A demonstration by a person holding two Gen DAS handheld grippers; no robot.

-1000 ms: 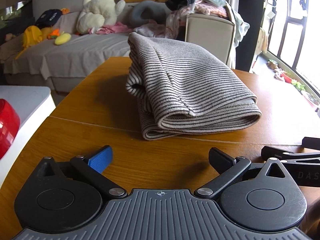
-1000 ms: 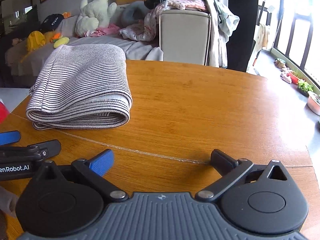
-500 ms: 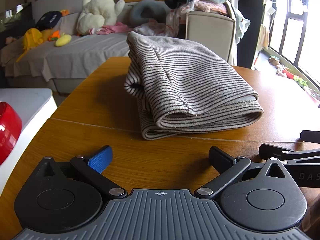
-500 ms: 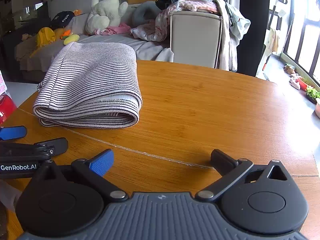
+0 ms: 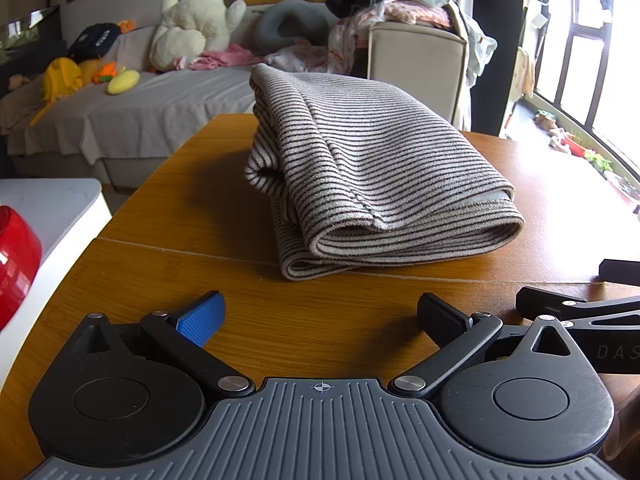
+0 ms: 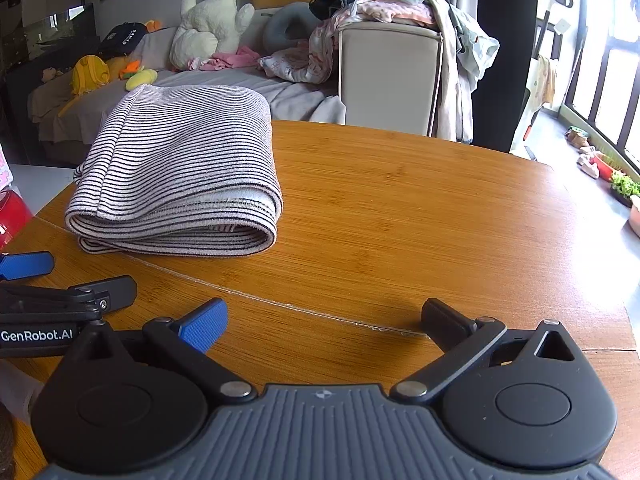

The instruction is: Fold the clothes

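Observation:
A striped grey-and-white garment (image 5: 372, 176) lies folded in a thick rectangle on the round wooden table (image 5: 192, 184). In the right wrist view the same folded garment (image 6: 180, 172) sits at the left of the table (image 6: 420, 208). My left gripper (image 5: 320, 316) hovers low over the wood in front of the garment, open, nothing between its fingers. My right gripper (image 6: 324, 320) is to the right of the garment and short of it, open and empty too. Each gripper shows at the edge of the other's view: the right gripper (image 5: 580, 292) and the left gripper (image 6: 68, 280).
A chair (image 6: 390, 76) heaped with loose clothes (image 6: 384, 0) stands behind the table. Beyond is a sofa (image 5: 140, 108) with plush toys. A white surface (image 5: 52, 208) with a red object (image 5: 16, 264) is at the left. Windows are at the right.
Both grippers have stayed open over the table. The right wrist view has drifted slightly right and back, so the folded garment sits a little further right in it. The garment itself has not moved.

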